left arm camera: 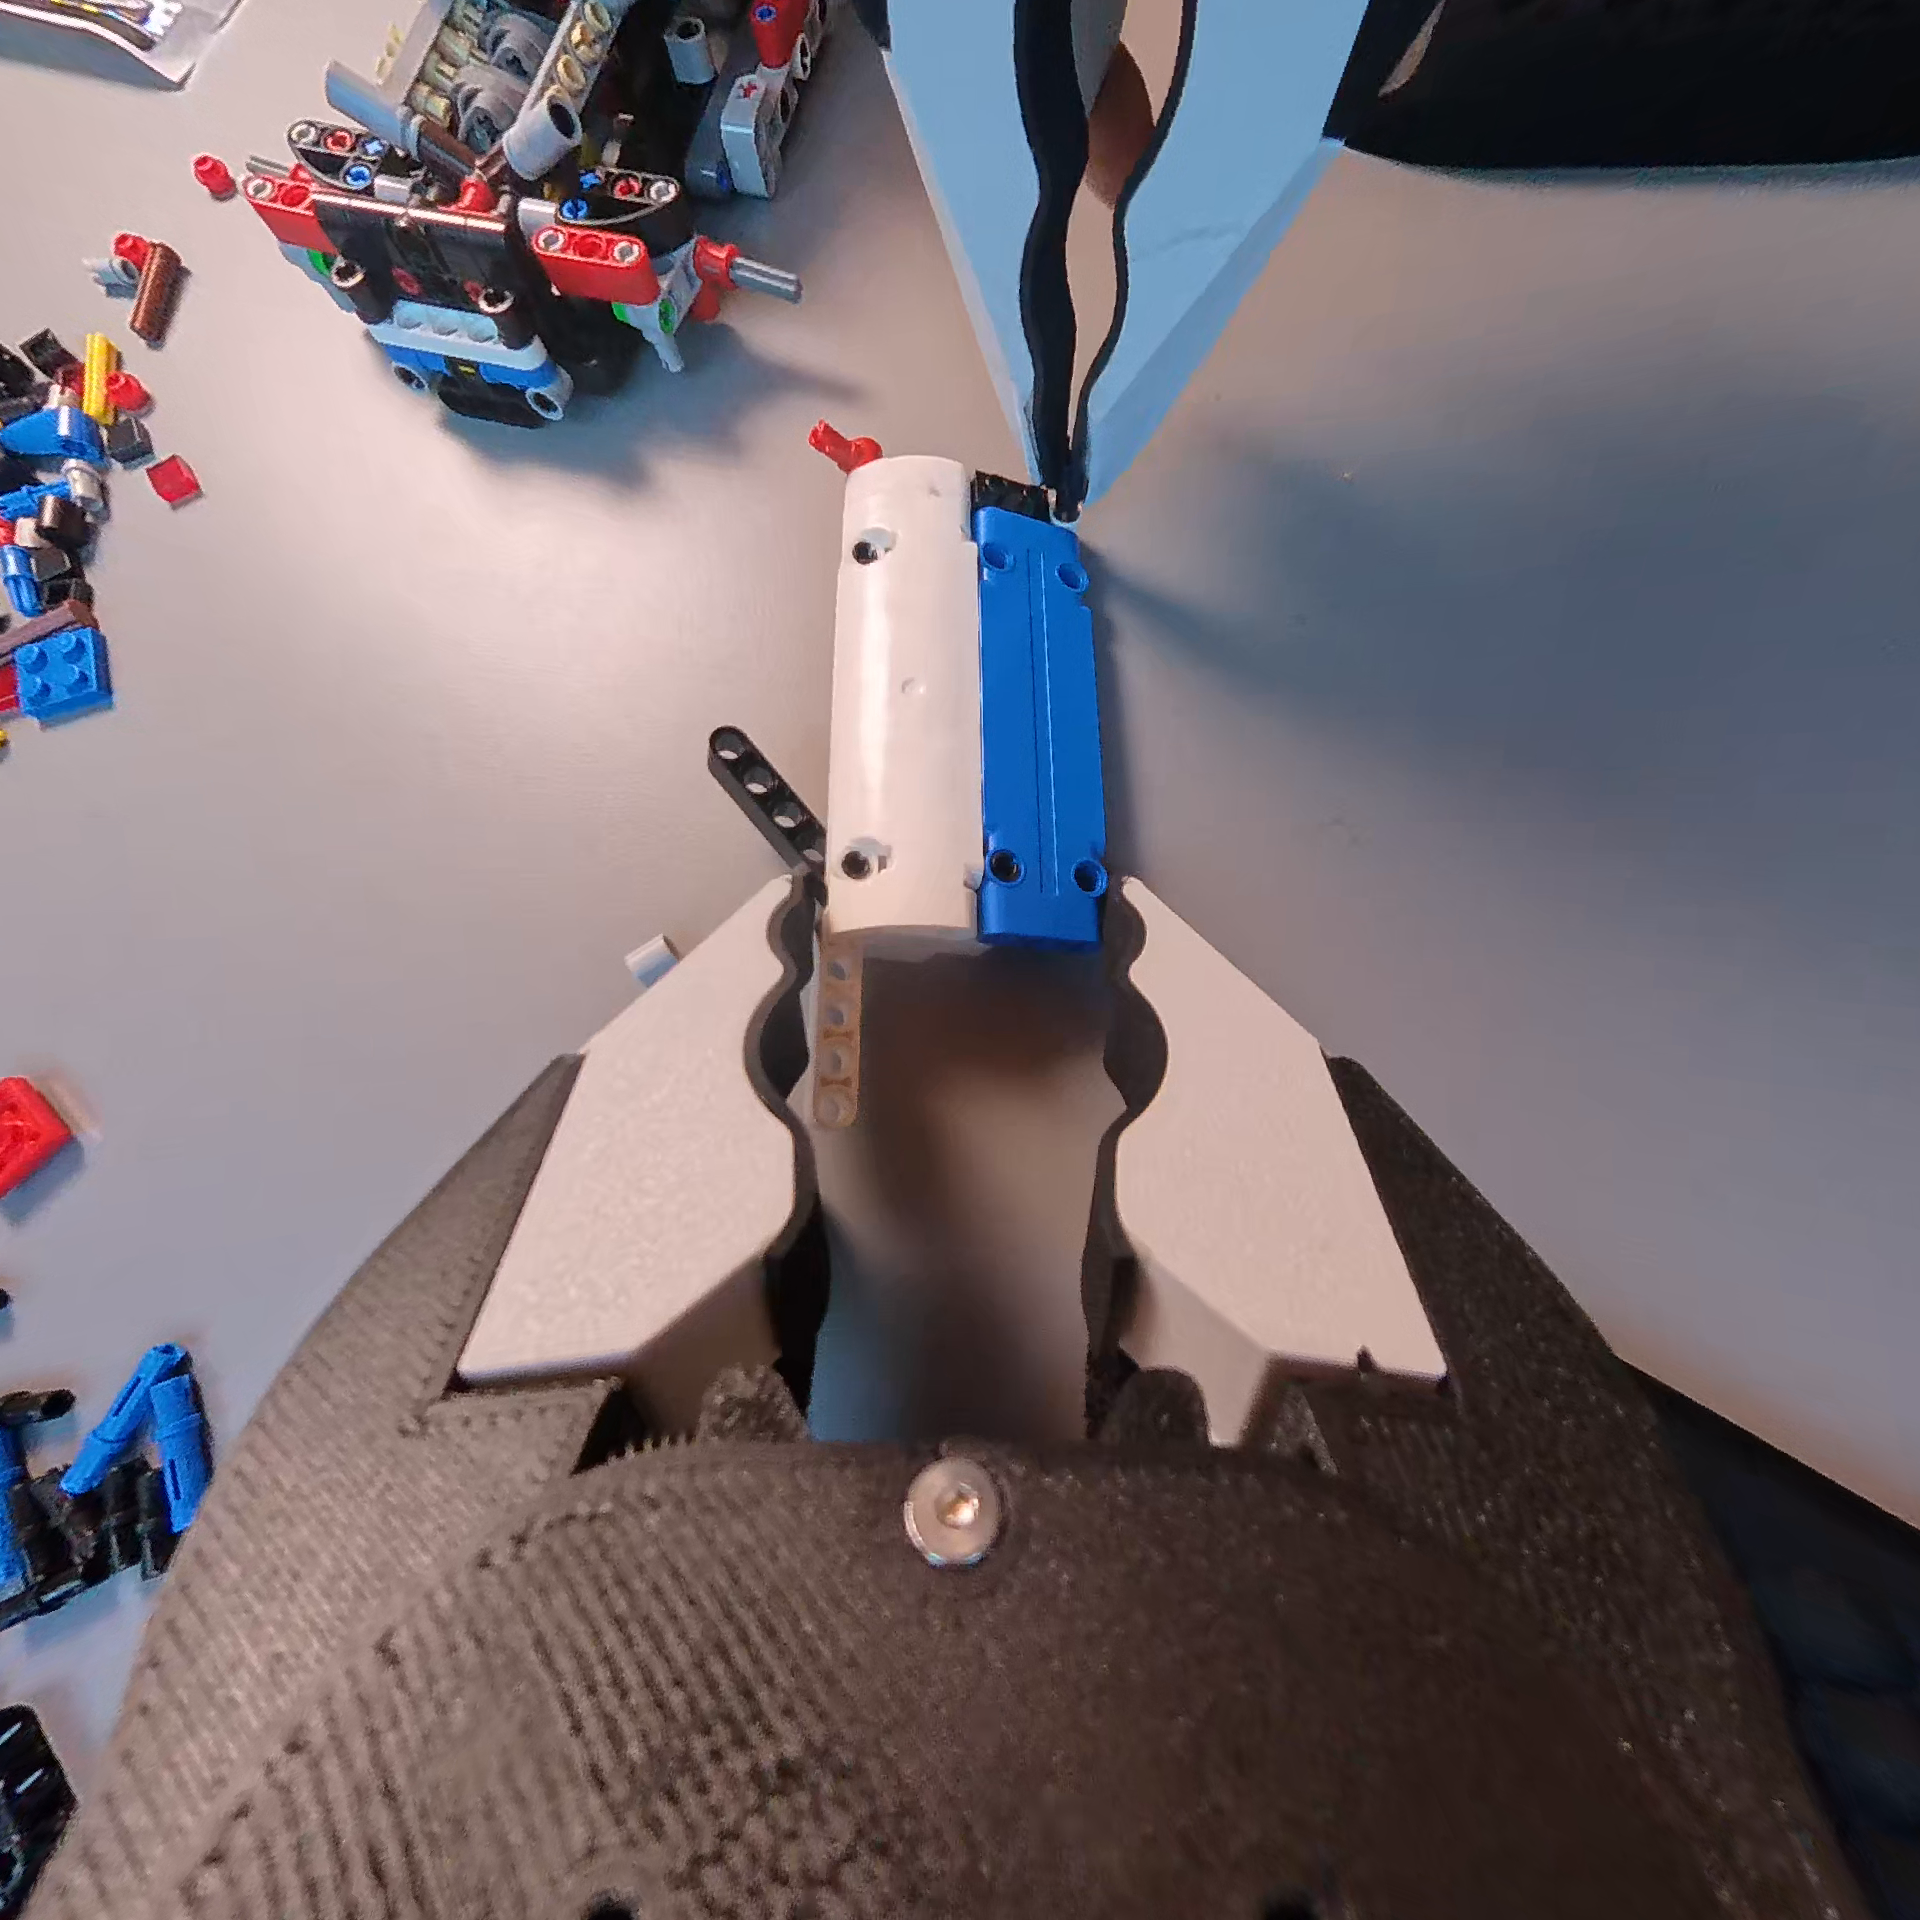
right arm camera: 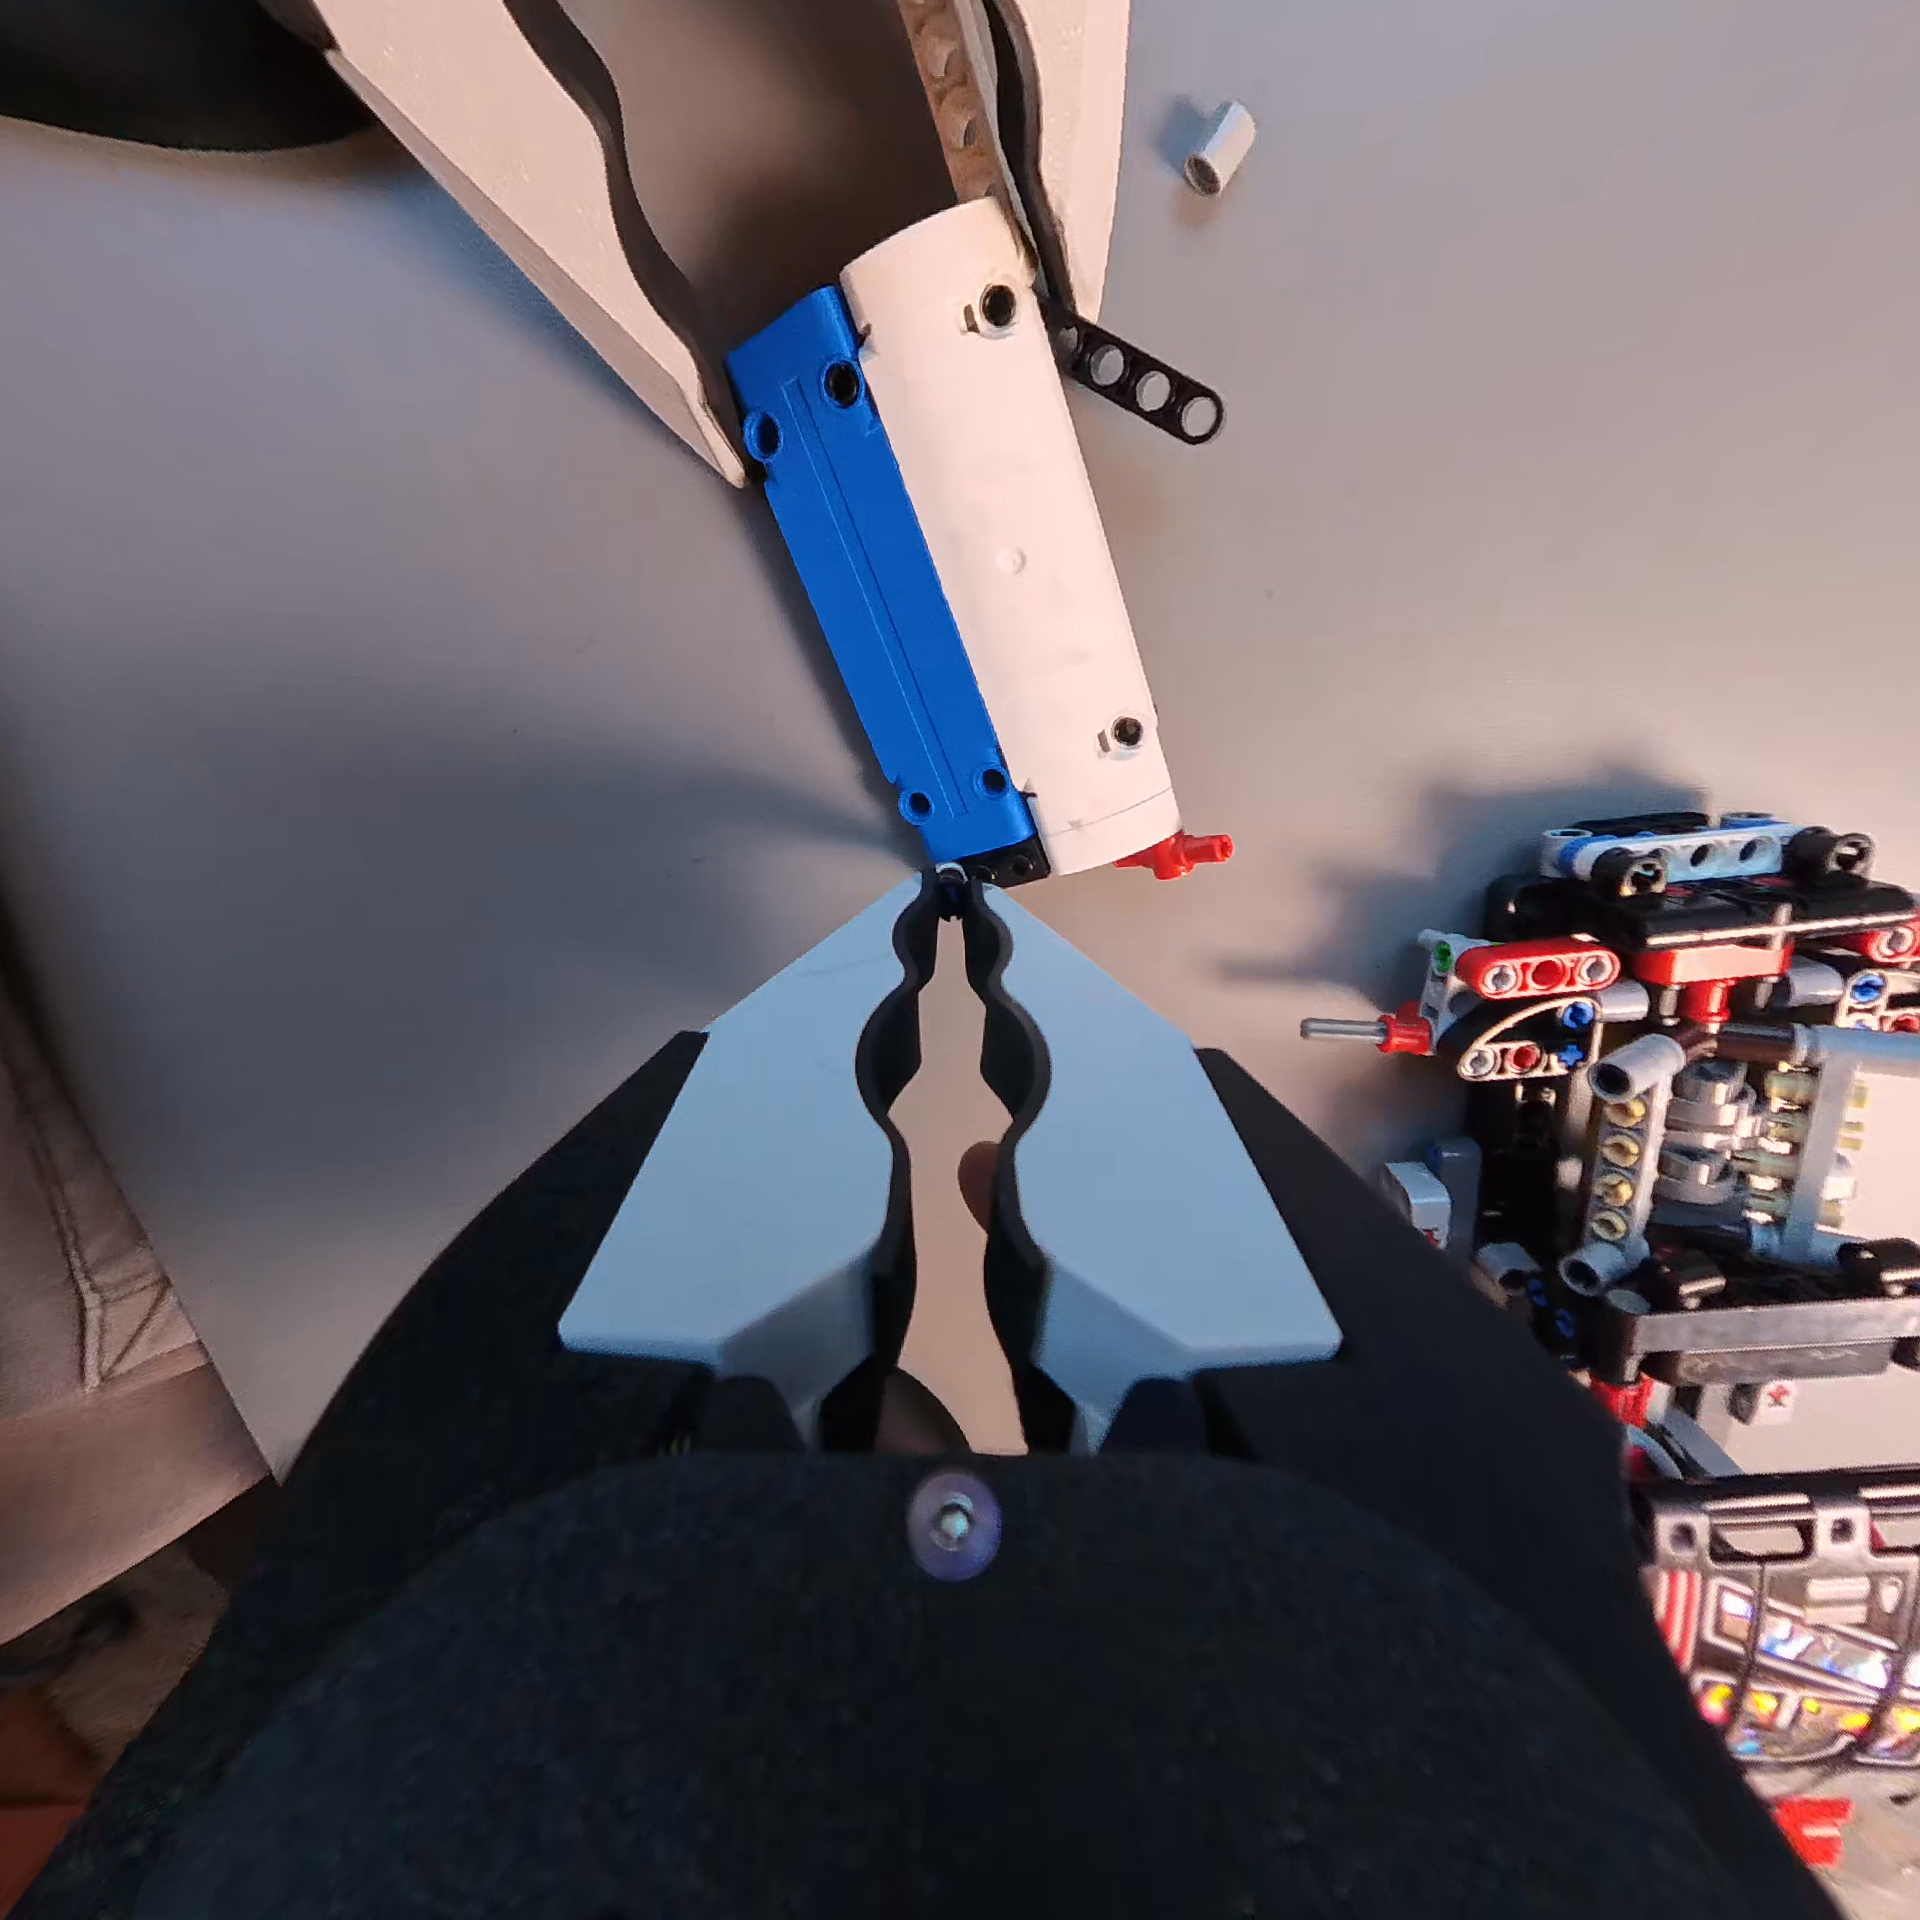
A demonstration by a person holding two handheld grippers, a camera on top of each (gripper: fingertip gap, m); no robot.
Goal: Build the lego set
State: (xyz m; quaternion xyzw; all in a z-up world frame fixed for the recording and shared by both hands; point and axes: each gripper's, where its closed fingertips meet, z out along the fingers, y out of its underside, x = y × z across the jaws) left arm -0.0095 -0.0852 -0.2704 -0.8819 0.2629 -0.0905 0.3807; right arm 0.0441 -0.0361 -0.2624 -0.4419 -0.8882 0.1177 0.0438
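Fingers of left gripper (left arm camera: 961, 914) clamp near end of blue-and-white panel assembly (left arm camera: 966, 707); right gripper (right arm camera: 954, 883) pinches small pin at its far end. Assembly's long axis runs between grippers, above worktop (left arm camera: 1455, 831).

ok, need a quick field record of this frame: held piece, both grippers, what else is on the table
held piece: white and blue panel assembly, lying lengthwise between the two grippers
left gripper: wide, fingertips bracketing the near end of the assembly
right gripper: tips pinched on a small pin at the black corner of the far end
black beam: sticks out beside the white panel
red pin: on the table by the far end
vehicle chassis: part-built, off to the side
loose parts: scattered at the table edge
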